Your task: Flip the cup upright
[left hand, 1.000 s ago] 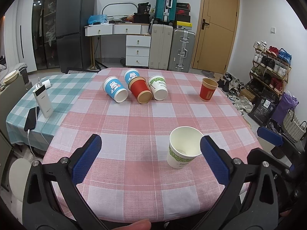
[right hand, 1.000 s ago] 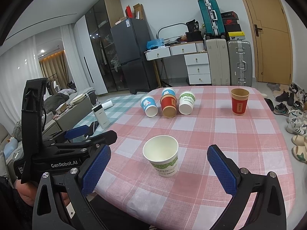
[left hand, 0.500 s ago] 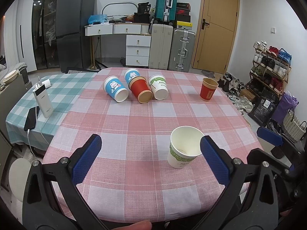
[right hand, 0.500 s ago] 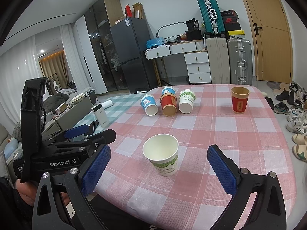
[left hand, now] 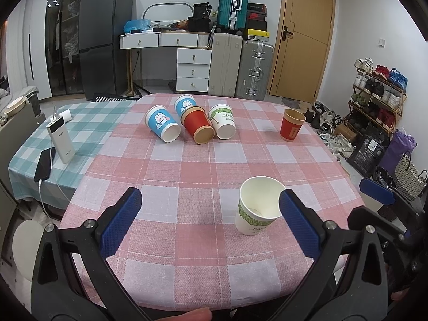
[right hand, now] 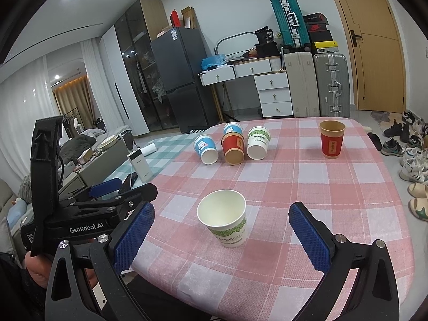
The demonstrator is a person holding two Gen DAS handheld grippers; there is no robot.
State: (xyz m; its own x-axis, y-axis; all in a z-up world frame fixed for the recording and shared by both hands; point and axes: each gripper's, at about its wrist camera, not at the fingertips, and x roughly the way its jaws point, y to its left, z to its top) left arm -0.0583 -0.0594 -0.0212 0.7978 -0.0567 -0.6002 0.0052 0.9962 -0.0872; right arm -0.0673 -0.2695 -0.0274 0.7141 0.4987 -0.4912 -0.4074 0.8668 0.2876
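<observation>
A white paper cup with a green band [left hand: 258, 210] [right hand: 226, 220] stands upright near the front of the pink checked table [left hand: 203, 165]. A red cup [left hand: 292, 124] [right hand: 331, 139] stands upright at the far right. Several cups lie on their sides at the back: two blue [left hand: 161, 124], one red [left hand: 198, 128] and one white with green print [left hand: 222, 124]. My left gripper [left hand: 211, 227] is open and empty, its right finger next to the white cup. My right gripper [right hand: 220, 238] is open and empty, with the white cup between its fingers' line of sight.
A teal checked table [left hand: 61, 133] at the left holds a power bank [left hand: 60, 139] and a phone [left hand: 44, 164]. Suitcases [left hand: 240, 69], drawers and a fridge stand behind. A shoe rack [left hand: 377, 93] and bags are at the right.
Almost nothing: both grippers stay open, and the views shift only slightly. The cups have not moved.
</observation>
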